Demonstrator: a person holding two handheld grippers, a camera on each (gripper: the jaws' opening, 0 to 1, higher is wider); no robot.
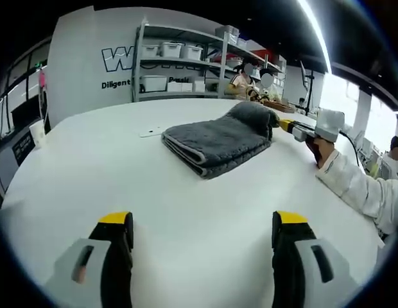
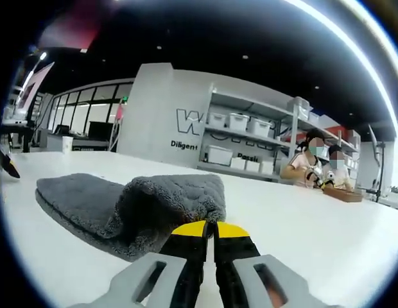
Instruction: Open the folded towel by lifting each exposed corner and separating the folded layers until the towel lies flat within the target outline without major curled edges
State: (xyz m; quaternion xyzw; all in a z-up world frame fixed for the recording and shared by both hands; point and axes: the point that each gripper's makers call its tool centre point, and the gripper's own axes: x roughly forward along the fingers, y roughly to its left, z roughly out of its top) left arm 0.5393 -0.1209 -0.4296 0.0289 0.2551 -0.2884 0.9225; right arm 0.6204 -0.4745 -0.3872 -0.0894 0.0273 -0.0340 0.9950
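A folded dark grey towel (image 1: 215, 141) lies on the white table (image 1: 186, 212), its far right corner raised. My right gripper (image 1: 285, 124), held by a hand in a white sleeve, enters the left gripper view from the right and pinches that corner. In the right gripper view the yellow-tipped jaws of the right gripper (image 2: 210, 229) are shut on the lifted towel (image 2: 131, 205) corner, which bunches up just in front of them. My left gripper (image 1: 202, 221) hovers over bare table short of the towel, jaws wide apart with nothing between them.
A small white tag (image 1: 149, 133) lies on the table left of the towel. Shelving with white bins (image 1: 180, 64) stands beyond the table. Two people (image 2: 318, 168) sit at the far side beside a wooden tray (image 2: 343, 192). A white cup (image 1: 37, 133) stands at the left edge.
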